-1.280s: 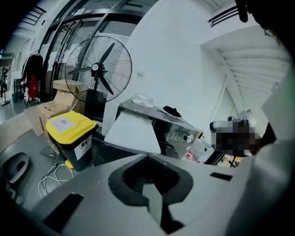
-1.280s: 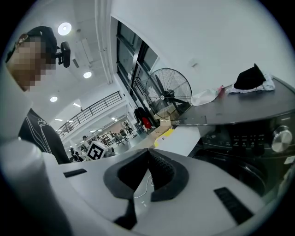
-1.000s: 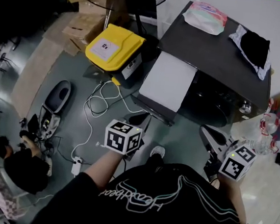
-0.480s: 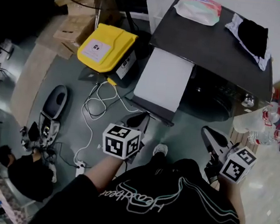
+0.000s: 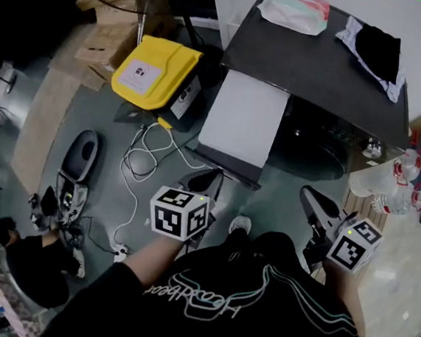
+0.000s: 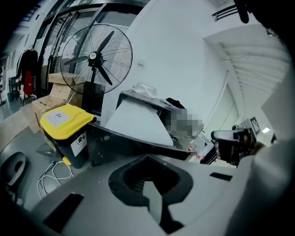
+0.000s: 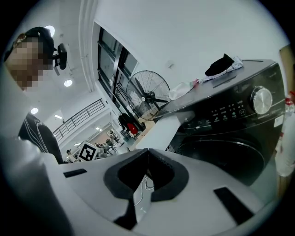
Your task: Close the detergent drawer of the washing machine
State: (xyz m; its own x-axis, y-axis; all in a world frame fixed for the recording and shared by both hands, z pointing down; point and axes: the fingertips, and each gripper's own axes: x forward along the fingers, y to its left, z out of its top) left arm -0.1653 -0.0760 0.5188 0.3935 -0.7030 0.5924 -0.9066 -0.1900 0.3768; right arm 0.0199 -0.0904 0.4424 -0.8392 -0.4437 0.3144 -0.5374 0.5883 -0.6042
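The drawer [image 5: 243, 123] is seen pulled out. It is a pale, flat, light grey slab projecting from the top of the front of the dark washer [image 5: 331, 72], toward 7 o'clock in the head view. Its upper face is blank.

Only in the right gripper view are the washer's control panel, knob [image 7: 261, 100] and round door [image 7: 221, 152] shown. Only in the left gripper view is the fan [image 6: 96, 57] seen whole, at 11 o'clock of the drawer.

The left gripper [image 5: 208, 180] is held at 6 o'clock of the drawer, near it but apart, with its jaws clenched on nothing. The right gripper [image 5: 312, 200] is held at 4 o'clock, before the washer's front, with its jaws likewise clenched and empty. A yellow bin [image 5: 154, 73] is stood on the floor at 9 o'clock of the drawer.
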